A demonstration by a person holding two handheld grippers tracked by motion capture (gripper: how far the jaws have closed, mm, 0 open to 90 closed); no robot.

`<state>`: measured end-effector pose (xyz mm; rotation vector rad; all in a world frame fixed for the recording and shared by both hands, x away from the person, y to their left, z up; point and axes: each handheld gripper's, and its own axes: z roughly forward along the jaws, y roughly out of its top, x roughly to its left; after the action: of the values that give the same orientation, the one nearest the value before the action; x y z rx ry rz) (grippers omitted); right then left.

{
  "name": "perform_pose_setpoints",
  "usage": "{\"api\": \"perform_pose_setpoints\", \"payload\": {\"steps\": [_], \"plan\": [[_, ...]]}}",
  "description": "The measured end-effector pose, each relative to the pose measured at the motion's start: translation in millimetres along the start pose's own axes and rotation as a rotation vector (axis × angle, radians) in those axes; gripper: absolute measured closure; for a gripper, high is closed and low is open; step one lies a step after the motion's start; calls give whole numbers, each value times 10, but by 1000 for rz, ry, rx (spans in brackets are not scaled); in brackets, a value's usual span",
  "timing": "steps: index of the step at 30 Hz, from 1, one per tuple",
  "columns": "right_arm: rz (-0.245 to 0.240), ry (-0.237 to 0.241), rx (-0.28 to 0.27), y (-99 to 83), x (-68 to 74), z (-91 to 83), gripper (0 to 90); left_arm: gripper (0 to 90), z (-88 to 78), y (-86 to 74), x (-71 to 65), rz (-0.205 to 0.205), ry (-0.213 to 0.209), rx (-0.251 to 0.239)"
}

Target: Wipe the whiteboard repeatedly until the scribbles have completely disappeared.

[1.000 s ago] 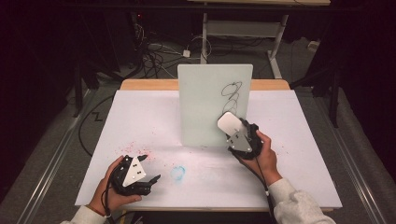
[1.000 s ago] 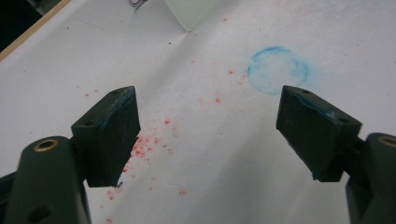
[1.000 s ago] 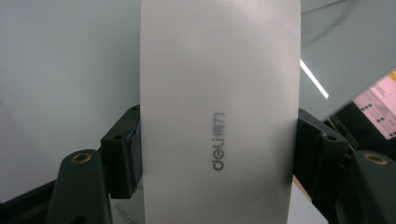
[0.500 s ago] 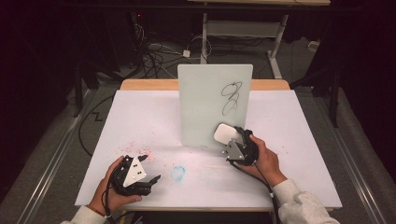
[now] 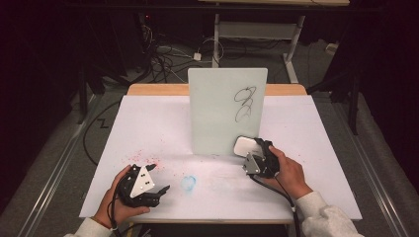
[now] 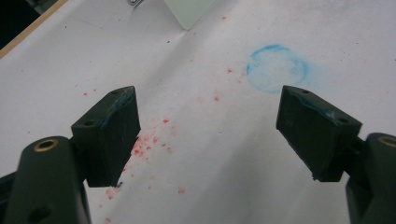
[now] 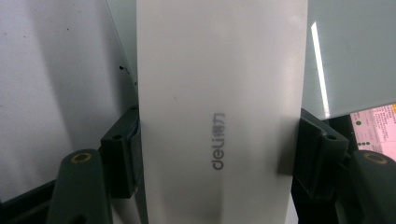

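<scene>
High view: the right gripper (image 5: 249,155) sits at the foot of an upright pale green rectangular whiteboard (image 5: 227,111), its jaws clamped on a flat white plastic eraser block (image 5: 244,146) that lies just beside the board's lower right corner; whether the block touches the board cannot be told from here. Black looping scribbles (image 5: 244,103) mark the board's upper right. In the right gripper view the eraser block (image 7: 219,107) fills the gap between both pads, grey "deli" lettering on its face; its top and bottom ends are cut off by the frame, and the board behind is glimpsed at the edges. The left gripper (image 5: 154,178) rests near the front edge of the white paper-covered bench (image 5: 148,128), its jaws spread wide with nothing between them. In the left gripper view a smudged blue ring (image 6: 276,68) and scattered red specks (image 6: 149,140) stain the paper.
</scene>
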<state>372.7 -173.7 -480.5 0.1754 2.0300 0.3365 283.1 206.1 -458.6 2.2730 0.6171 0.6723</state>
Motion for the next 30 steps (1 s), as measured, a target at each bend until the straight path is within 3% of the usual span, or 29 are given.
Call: {"api": "perform_pose_setpoints", "payload": {"steps": [2, 16, 22, 30], "plan": [[15, -2, -12, 12, 13, 5, 308, 207, 2, 2, 1, -1, 0, 0], [-113, -24, -68, 379, 226, 99, 308, 207, 20, 7, -3, -3, -5, 2], [-107, -71, -106, 493, 319, 141, 308, 207, 22, 4, 2, -8, -6, 0], [-114, -72, -104, 559, 358, 151, 309, 207, 20, 7, 0, -8, -6, 1]]}}
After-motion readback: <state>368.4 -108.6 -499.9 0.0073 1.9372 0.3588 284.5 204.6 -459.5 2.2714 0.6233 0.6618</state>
